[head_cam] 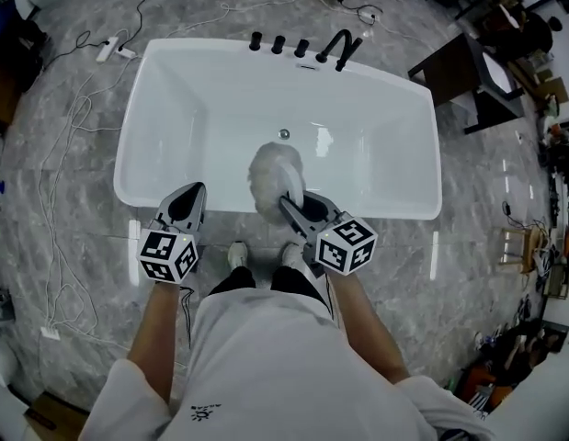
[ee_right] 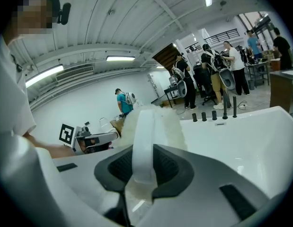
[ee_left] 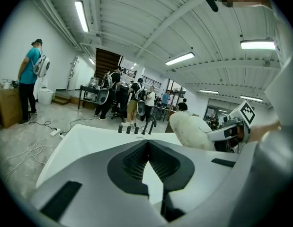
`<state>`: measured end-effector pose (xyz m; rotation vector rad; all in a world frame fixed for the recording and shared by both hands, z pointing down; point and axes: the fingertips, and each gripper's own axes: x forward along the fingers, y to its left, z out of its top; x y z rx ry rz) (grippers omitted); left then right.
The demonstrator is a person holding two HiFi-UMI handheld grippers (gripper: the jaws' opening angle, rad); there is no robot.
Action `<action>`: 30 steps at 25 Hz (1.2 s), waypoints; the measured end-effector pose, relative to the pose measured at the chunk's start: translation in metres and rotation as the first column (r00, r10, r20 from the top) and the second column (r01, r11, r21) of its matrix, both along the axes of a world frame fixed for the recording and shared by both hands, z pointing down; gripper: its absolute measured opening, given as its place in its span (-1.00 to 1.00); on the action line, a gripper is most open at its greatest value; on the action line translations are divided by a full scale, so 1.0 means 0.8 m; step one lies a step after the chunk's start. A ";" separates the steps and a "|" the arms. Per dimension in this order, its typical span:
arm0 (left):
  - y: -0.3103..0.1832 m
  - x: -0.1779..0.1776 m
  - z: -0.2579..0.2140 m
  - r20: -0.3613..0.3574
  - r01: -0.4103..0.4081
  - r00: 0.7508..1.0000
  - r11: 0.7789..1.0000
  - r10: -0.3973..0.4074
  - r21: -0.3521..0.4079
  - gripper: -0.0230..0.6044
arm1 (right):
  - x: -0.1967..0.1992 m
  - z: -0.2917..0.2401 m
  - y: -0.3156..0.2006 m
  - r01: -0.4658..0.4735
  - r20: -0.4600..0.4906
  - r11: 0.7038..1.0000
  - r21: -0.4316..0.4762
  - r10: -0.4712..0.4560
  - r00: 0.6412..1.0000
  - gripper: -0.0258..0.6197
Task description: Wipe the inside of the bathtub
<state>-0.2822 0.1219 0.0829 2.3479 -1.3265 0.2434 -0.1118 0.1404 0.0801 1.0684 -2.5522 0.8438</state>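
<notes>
Mitt (head_cam: 275, 178): white, fluffy, soft, likely light. It will squash and flop, so take it by the flat white strap (ee_right: 143, 136), not the pile. Your right tongs (head_cam: 290, 202) are clenched on that strap. The mitt sits past the tips, at the near inner wall of the tub (head_cam: 220, 122), probably touching it, though the steep head view leaves doubt. Your left tongs (head_cam: 194, 194) are closed on nothing, above the near rim. Tub: glossy white, slick, with black taps (head_cam: 302, 49) on the far rim.
</notes>
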 end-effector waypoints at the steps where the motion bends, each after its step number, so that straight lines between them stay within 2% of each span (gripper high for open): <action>1: -0.001 -0.002 0.006 0.004 0.002 1.000 1.000 -0.001 -0.006 -0.91 | 0.001 0.004 -0.004 0.001 -0.006 1.000 -0.004 -0.001 1.000 -0.62; 4: -0.002 0.003 0.019 0.007 0.010 1.000 1.000 -0.010 -0.024 -0.91 | 0.008 0.014 -0.006 0.012 -0.020 1.000 -0.021 -0.012 1.000 -0.62; 9: -0.008 0.027 0.015 0.019 0.024 1.000 1.000 -0.024 -0.014 -0.91 | 0.019 0.023 -0.009 0.064 -0.005 0.997 -0.041 -0.065 0.998 -0.62; 13: -0.016 0.040 0.012 0.022 0.095 0.995 0.995 -0.095 -0.014 -0.91 | 0.020 0.027 -0.021 0.150 0.015 0.988 -0.041 -0.149 0.989 -0.62; 16: -0.018 0.056 0.018 0.051 0.145 0.988 0.989 -0.144 -0.027 -0.91 | 0.026 0.032 -0.032 0.225 0.021 0.974 -0.041 -0.224 0.974 -0.62; 20: -0.017 0.076 0.028 0.053 0.236 0.971 0.970 -0.233 -0.058 -0.91 | 0.040 0.057 -0.041 0.326 0.005 0.943 -0.070 -0.326 0.945 -0.62; 24: -0.013 0.097 0.036 0.112 0.291 0.953 0.955 -0.282 -0.065 -0.91 | 0.046 0.087 -0.049 0.437 -0.018 0.895 -0.094 -0.440 0.898 -0.62; 30: -0.002 0.092 0.044 0.136 0.420 0.902 0.905 -0.409 -0.064 -0.91 | 0.036 0.108 -0.053 0.553 0.017 0.827 -0.105 -0.554 0.832 -0.62</action>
